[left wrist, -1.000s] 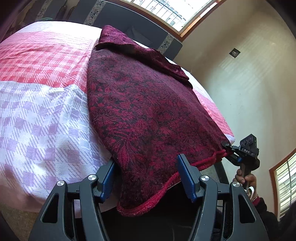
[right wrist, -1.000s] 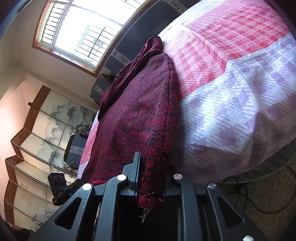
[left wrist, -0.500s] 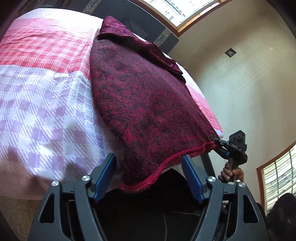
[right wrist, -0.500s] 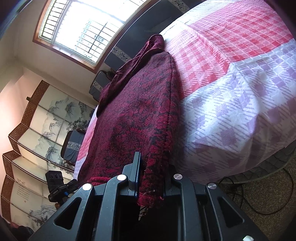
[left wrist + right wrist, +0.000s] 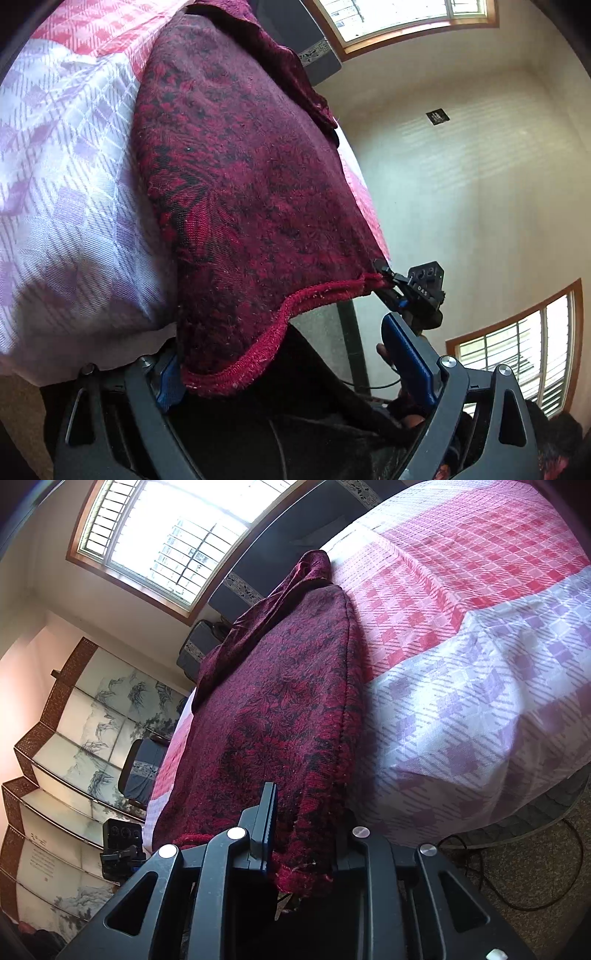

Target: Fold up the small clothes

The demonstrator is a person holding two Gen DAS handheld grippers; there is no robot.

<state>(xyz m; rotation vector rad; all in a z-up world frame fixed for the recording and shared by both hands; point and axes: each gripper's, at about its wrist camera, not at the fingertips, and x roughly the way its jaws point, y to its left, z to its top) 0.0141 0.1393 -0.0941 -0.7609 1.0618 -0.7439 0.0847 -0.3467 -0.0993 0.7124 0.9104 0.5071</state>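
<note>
A dark red patterned garment (image 5: 243,177) lies stretched along the bed, its hem hanging over the near edge; it also shows in the right wrist view (image 5: 280,720). My left gripper (image 5: 291,354) is open, its blue pads wide apart, with the hem's left corner draped over the left pad. My right gripper (image 5: 306,834) is shut on the hem's other corner; in the left wrist view it (image 5: 384,275) pinches that corner at the right.
The bed has a pink and lilac checked cover (image 5: 62,177) (image 5: 480,672) with a dark headboard (image 5: 295,524) at the far end. A painted folding screen (image 5: 74,738) stands by the bed. Cables (image 5: 517,867) lie on the carpet by the bed's corner.
My left gripper has moved closer and lower at the hem, so its left pad now sits under the corner. The right gripper keeps its grip and has barely moved.
</note>
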